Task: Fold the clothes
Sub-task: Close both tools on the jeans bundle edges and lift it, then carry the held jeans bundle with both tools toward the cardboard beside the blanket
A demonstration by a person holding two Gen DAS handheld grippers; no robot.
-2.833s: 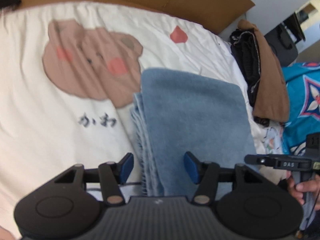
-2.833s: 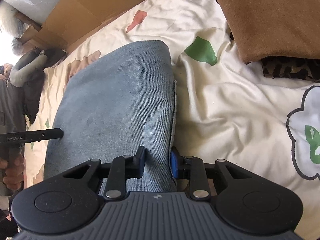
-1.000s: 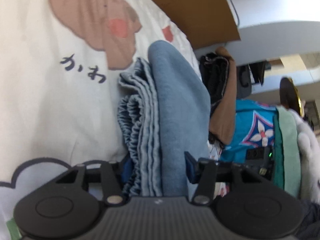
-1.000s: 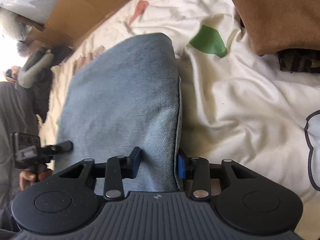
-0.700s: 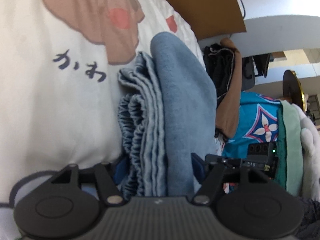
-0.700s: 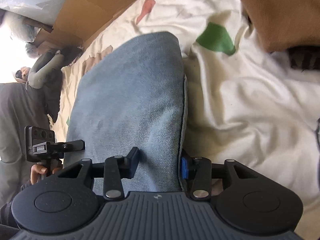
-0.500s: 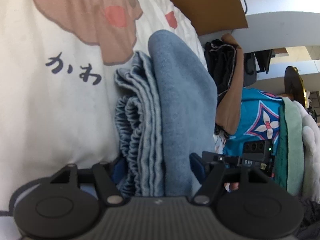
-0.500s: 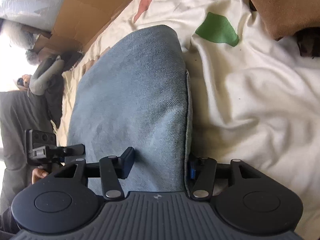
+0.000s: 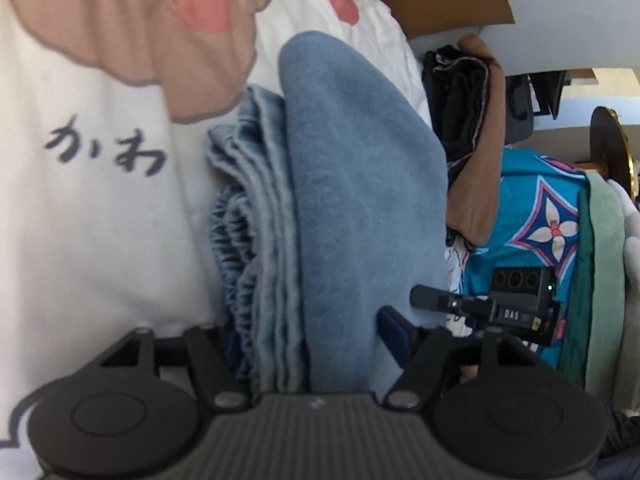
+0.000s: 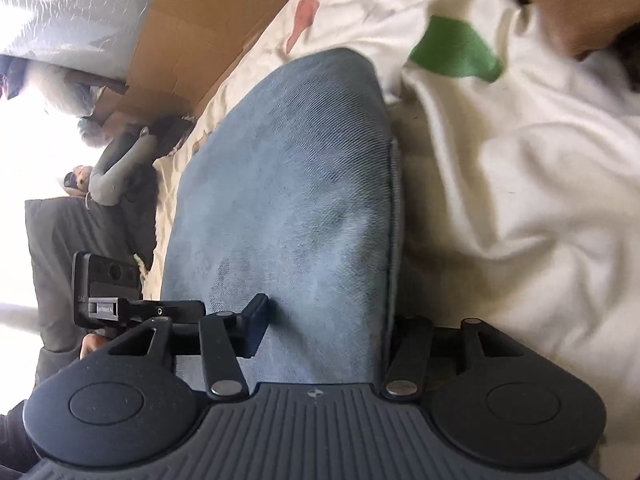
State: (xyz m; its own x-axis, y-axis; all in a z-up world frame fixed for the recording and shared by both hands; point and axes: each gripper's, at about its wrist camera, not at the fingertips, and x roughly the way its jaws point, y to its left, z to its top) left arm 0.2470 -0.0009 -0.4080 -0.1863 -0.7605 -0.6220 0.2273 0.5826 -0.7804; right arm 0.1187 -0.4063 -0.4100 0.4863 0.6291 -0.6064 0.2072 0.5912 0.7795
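Note:
The folded blue jeans [image 9: 352, 184] lie as a thick stack on the cream bed cover [image 9: 100, 240], with layered hems and an elastic waistband showing on the stack's left side. My left gripper [image 9: 312, 338] is open wide and straddles the stack's near end. Its right pad [image 9: 394, 332] shows, while denim hides the left one. In the right wrist view the same jeans [image 10: 296, 184] fill the gap of my right gripper [image 10: 328, 326], which is also open wide. Its left fingertip [image 10: 258, 320] rests against the denim and the right one sits hidden behind the seam edge.
A pile of a brown garment [image 9: 480, 152] over a black one [image 9: 456, 92] sits beyond the jeans, beside teal patterned cloth [image 9: 536, 216]. Cardboard [image 10: 192, 32] lines the bed's far edge. A brown garment [image 10: 580, 4] lies at the upper right. Rumpled cream cover [image 10: 520, 200] spreads to the right.
Both grippers turned and slid further onto the folded jeans. Their fingers spread steadily wider, the right from a narrow pinch on the jeans' edge to a wide straddle.

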